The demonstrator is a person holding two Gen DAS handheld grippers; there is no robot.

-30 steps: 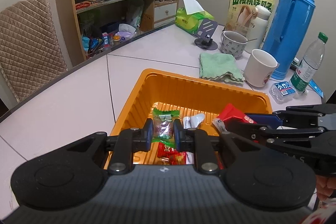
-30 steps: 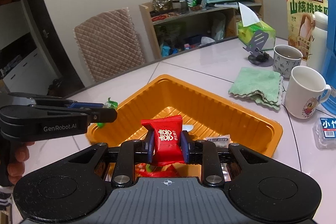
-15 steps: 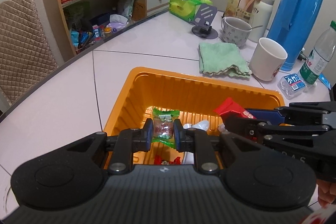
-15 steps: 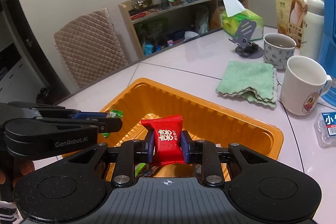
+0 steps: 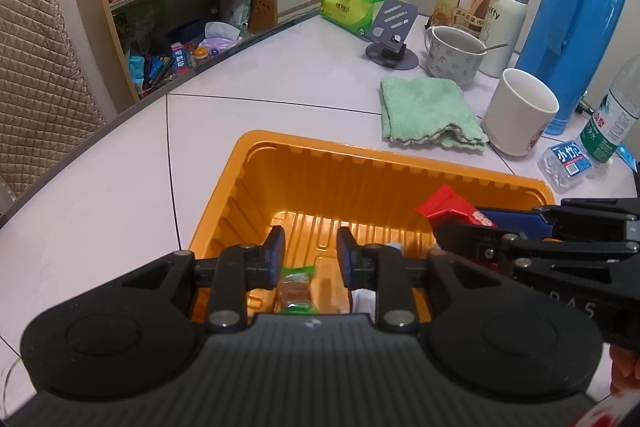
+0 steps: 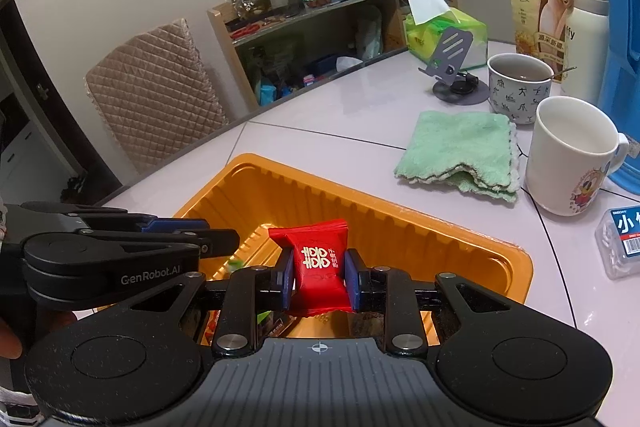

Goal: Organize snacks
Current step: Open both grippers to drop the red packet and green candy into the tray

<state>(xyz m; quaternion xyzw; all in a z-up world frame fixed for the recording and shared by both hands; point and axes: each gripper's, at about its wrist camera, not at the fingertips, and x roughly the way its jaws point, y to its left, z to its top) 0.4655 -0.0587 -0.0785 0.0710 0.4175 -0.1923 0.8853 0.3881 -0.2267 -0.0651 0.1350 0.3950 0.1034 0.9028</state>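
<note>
I am noting my left gripper (image 5: 310,253), jaws just spread, dropping the green candy (image 5: 297,289) into the orange tray (image 5: 256,163), while my right gripper (image 6: 318,277) is pinching the red candy (image 6: 318,265) above it, undelivered.

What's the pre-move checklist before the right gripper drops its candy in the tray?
1. Right gripper clamped on red candy: ok.
2. Red candy over the orange tray: ok.
3. Left gripper let go: ok, jaws have just been opening, pads clear of the green candy.
4. Green candy settled in the tray: cannot tell, gripper body hides its lower end.
5. Grippers apart from each other: ok, close but not touching.
6. Green cloth and white mug outside the tray: ok.
</note>
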